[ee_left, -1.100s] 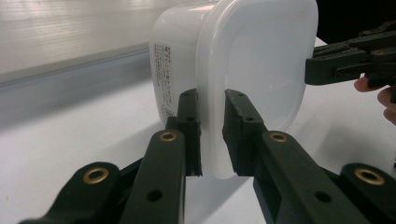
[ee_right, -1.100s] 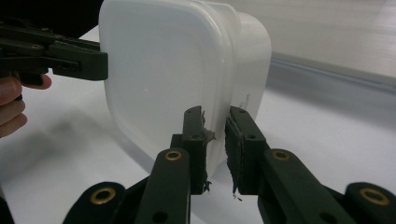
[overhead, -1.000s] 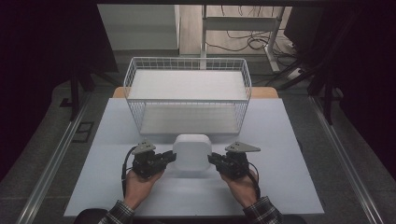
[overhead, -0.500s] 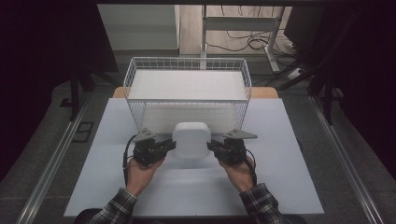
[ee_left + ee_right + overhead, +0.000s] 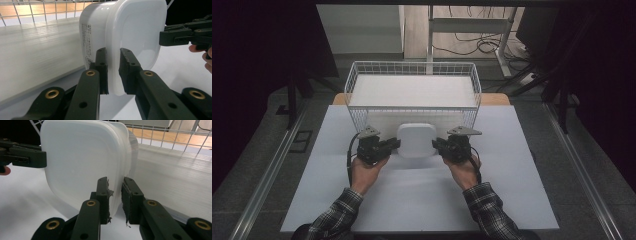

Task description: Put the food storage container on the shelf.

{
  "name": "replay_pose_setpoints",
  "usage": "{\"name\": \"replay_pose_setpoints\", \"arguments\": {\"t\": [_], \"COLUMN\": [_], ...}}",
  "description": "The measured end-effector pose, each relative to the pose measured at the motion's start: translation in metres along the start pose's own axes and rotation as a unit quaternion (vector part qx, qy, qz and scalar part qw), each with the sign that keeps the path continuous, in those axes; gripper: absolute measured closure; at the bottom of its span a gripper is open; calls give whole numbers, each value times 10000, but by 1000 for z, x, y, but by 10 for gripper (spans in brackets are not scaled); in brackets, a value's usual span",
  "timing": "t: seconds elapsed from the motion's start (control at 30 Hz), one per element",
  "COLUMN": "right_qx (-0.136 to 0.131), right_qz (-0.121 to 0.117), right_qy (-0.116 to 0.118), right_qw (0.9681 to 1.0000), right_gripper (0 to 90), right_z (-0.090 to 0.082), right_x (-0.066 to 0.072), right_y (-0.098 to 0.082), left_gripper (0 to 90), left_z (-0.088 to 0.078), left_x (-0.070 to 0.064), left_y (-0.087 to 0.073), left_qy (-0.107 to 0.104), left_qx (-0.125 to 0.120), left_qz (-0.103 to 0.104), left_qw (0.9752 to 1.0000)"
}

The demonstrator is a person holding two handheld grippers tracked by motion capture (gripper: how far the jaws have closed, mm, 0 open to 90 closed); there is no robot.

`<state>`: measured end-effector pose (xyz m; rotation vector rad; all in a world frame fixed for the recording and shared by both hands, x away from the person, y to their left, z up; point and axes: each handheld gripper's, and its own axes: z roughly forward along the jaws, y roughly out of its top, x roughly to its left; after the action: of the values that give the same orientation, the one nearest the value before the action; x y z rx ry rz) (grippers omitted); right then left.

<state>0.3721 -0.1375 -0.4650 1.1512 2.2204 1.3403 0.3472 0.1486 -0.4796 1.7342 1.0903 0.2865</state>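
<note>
White container [image 5: 416, 140] is clamped by both grippers' fingers; the left gripper view reveals its side label [image 5: 86, 42].

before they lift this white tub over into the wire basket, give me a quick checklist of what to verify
1. Left gripper clamped on the rim of the white square plastic lidded container: ok, both fingers press the lid edge.
2. Right gripper clamped on the opposite rim: ok, though one pad looks frayed.
3. Container held level between the two hands: ok in the high view.
4. Container clear of the near wall of the white wire basket: not ok yet, it sits in front of the wall, below its top rim.
5. Room inside the basket: ok, only a white corrugated liner sheet lies in it.
6. Lid fully snapped on: cannot tell.
</note>
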Motion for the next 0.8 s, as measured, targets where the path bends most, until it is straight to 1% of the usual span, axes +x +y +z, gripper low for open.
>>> {"name": "replay_pose_setpoints", "arguments": {"t": [0.37, 0.5, 0.57, 0.63, 0.7, 0.73, 0.8], "right_qx": [62, 87, 118, 112, 81, 71, 57], "right_qz": [46, 94, 119, 123, 144, 119, 80], "right_qy": [-68, -72, -73, -47, 5, -12, -12], "right_qw": [9999, 9999, 9998, 9999, 9999, 9999, 10000], "right_gripper": [753, 751, 750, 749, 745, 740, 729], "right_z": [13, 18, 21, 23, 24, 24, 25], "right_x": [-9, -11, -12, -14, -14, -14, -15], "right_y": [0, -1, -1, -2, -1, -1, 0], "left_gripper": [776, 773, 771, 768, 766, 764, 753], "left_z": [15, 20, 22, 23, 24, 25, 26], "left_x": [10, 13, 15, 17, 19, 20, 20], "left_y": [-1, -1, -1, -1, -2, -2, -2], "left_qy": [44, 73, 90, 127, 101, 98, 114], "left_qx": [68, 97, 150, 121, 53, 32, 7], "left_qz": [-137, -230, -211, -237, -264, -266, -206], "left_qw": [9999, 9997, 9996, 9996, 9996, 9996, 9997]}}
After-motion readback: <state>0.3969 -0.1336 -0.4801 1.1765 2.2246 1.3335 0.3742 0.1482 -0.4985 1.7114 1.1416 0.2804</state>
